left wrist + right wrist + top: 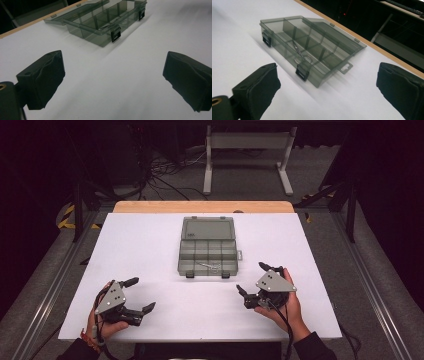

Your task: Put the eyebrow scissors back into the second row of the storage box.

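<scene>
Organizer box [208, 246] open; scissors [300, 53] inside

Smoky clear organizer box [207, 252], lid open, mid-table

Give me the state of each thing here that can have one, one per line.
Organizer box: lid open, laid back flat.
Scissors: lying inside a front compartment of the box.
Left gripper: open, holding nothing.
Right gripper: open, holding nothing.

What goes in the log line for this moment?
left gripper: open, empty | right gripper: open, empty | box: lid open, scissors inside
</scene>
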{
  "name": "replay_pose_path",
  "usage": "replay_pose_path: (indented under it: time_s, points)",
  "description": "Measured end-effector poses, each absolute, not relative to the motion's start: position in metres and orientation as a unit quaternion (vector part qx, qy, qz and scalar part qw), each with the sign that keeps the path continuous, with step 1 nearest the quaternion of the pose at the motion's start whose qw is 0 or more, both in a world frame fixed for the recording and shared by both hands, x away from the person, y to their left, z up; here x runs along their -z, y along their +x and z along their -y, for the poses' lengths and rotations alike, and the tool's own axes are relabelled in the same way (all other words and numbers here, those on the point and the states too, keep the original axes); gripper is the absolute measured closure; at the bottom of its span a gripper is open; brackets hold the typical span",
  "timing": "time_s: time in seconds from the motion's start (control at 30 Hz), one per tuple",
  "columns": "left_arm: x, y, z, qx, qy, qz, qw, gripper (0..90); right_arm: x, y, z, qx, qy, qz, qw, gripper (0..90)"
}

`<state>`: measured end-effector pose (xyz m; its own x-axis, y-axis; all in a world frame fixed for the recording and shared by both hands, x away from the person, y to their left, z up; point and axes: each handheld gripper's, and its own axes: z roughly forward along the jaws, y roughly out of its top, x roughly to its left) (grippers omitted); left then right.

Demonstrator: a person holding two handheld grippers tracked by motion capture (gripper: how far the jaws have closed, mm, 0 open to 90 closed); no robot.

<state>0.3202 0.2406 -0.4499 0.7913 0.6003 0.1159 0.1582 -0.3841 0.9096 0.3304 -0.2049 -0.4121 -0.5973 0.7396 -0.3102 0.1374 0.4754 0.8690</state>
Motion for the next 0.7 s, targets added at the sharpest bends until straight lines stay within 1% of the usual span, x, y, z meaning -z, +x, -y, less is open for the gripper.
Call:
replay_pose_path:
  time_s: [0.27, 0.57, 0.63, 0.7]
  points:
    - [0.451, 0.322, -0.239, -0.219, 0.805, -0.234, 0.499, 4.7, 0.423, 0.324, 0.223, -0.420, 0.288, -0.781, 0.362, 5.6]
    - [0.451, 0.323, -0.237, -0.222, 0.805, -0.233, 0.498, 4.6, 0.433, 0.314, 0.241, -0.419, 0.307, -0.778, 0.354, 5.4]
    - [0.451, 0.323, -0.237, -0.223, 0.805, -0.232, 0.498, 4.6, 0.435, 0.309, 0.245, -0.414, 0.304, -0.778, 0.361, 5.3]
    - [0.451, 0.323, -0.237, -0.224, 0.804, -0.234, 0.498, 4.6, 0.437, 0.306, 0.248, -0.414, 0.307, -0.779, 0.358, 5.2]
